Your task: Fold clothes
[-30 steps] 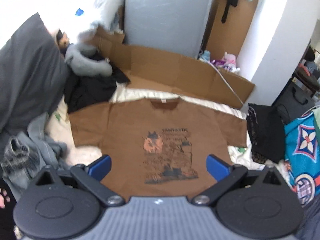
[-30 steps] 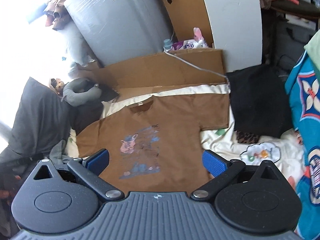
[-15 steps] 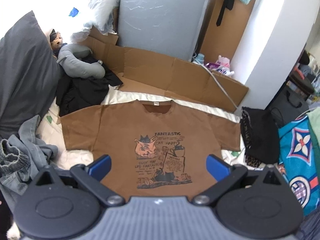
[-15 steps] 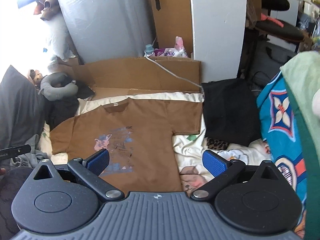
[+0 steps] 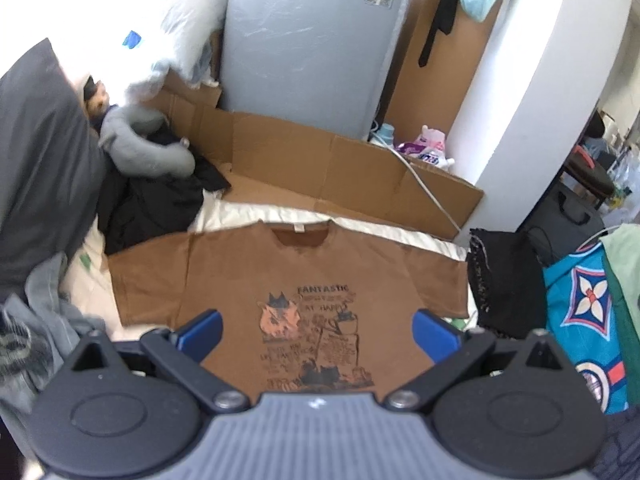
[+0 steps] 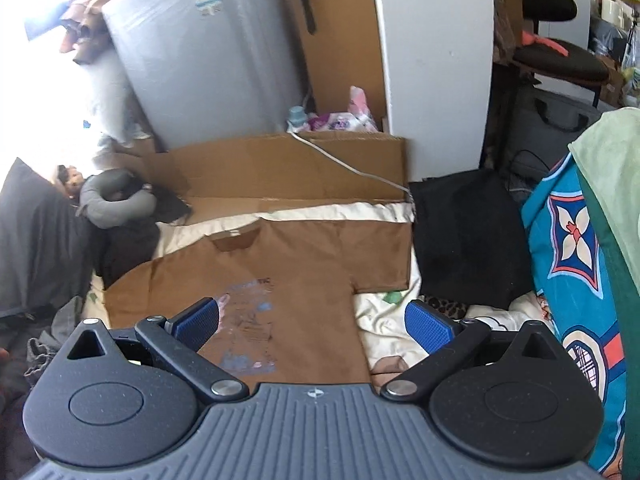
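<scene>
Two grippers hang over a brown T-shirt (image 5: 288,276) spread flat, print up, on a cream sheet (image 5: 244,216). At nine o'clock sits a dark pillow (image 5: 40,168). The left gripper (image 5: 318,330) has its jaws spread wide, empty. The right gripper (image 6: 314,320) is likewise spread, holding nothing. At three o'clock lies black clothing (image 6: 464,232), then a teal patterned cloth (image 6: 576,264).

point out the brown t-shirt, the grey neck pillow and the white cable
brown t-shirt (image 5: 240,276), left wrist view, on its chest
grey neck pillow (image 5: 148,156), left wrist view, on its curved body
white cable (image 6: 340,162), right wrist view, across the cardboard
</scene>
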A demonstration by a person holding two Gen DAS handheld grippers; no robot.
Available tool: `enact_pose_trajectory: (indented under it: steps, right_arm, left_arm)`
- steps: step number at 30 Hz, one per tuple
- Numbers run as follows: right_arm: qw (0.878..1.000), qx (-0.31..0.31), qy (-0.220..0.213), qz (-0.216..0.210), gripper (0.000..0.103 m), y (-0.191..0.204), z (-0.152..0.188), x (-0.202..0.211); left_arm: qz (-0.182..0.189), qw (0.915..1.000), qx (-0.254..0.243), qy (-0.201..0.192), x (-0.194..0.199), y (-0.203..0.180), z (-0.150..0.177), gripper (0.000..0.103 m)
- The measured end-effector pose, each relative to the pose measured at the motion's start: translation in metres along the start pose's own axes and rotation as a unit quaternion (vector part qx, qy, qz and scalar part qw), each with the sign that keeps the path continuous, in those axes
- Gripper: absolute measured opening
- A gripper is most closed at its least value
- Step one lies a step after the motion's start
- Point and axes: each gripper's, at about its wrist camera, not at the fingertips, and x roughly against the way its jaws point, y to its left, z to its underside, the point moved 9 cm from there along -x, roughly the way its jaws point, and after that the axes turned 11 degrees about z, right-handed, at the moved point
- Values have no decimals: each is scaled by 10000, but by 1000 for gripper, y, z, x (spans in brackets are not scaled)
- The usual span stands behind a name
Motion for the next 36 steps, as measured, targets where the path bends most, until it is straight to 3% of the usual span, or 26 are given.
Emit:
enact_pose_trajectory:
  steps: [10,18,23,28,36]
  right_arm:
    - [9999,-113,56,51,102,-34,-28,-64]
    - [9998,28,189,-110,101,-32,-49,-115]
    - [9995,-14,263,-147,101,-36,-61,-144]
    - [9997,-90,227,-34,101,-42,-70,-167]
    - [9993,-320,197,72,101,-59,-84,-214]
  left_arm:
    - [133,9989,-440,115,-20,-11,-83,102]
    - [5,9980,-604,203,-58,-29,-165,102]
    - [156,9984,-505,222,-93,-56,-208,102]
    - [173,9987,-350,316,-141,-76,-229,102]
    - [270,9978,-80,606,-226,-95,-218,102]
